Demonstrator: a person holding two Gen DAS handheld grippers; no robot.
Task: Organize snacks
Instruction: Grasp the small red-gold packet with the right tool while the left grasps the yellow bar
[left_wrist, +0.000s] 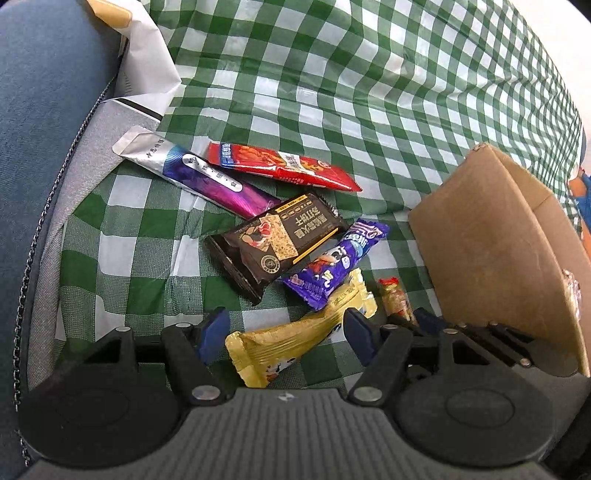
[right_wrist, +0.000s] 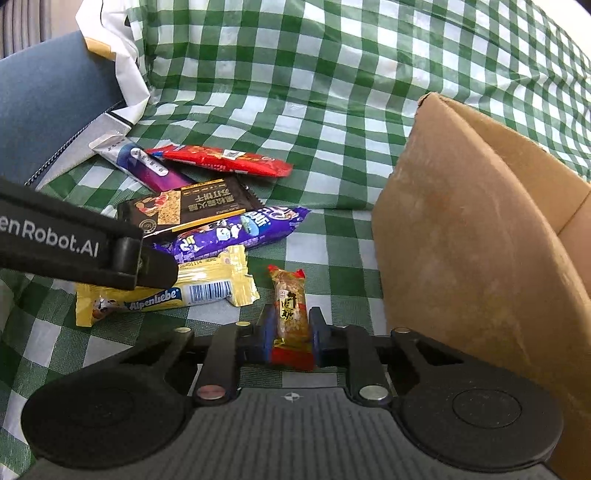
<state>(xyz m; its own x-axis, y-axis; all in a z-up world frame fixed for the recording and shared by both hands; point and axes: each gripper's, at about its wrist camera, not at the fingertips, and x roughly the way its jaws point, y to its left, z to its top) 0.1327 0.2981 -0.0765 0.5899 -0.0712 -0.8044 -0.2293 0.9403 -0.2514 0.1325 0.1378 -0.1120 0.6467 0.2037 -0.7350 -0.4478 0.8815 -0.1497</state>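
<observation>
Green-checked cloth over blue sofa

Green-and-white checked cloth

Left hand-held gripper agape, right hand-held gripper clamped.

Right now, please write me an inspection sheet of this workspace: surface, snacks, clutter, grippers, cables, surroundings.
Surface: green checked cloth, wrinkled, spread over a cushioned seat.
Job's things: red packet, silver-purple packet, dark cracker packet, purple packet and yellow packet lie loose, some overlapping; small candy; cardboard box at the right, its inside hidden.
Clutter: white paper bag at the back left.
Grippers: left gripper open, straddling the yellow packet; right gripper shut on the small candy.
Cables: nothing seen.
Surroundings: blue seat back on the left.
</observation>
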